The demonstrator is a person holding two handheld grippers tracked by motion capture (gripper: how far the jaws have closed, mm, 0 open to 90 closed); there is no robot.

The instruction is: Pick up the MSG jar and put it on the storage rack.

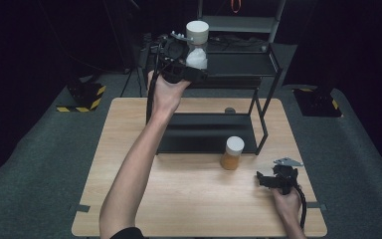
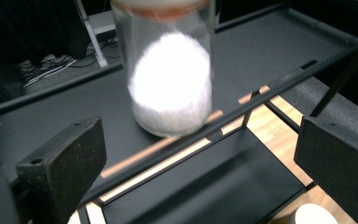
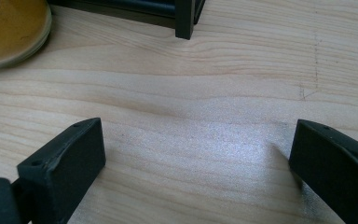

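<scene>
Your white jar (image 2: 170, 79) sits on the rack's top shelf (image 2: 270, 42). Both tongs are apart and empty. The orange jar (image 1: 232, 153) waits on the surface.

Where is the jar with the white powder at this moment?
In the high view the jar with the white powder stands on the upper shelf of the black rack, at its left end, just ahead of the open left gripper.

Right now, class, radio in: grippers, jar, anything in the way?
Left gripper open, at white-filled jar on rack's upper shelf. Right gripper open, low over table. Shelf's front rail crosses below jar.
</scene>
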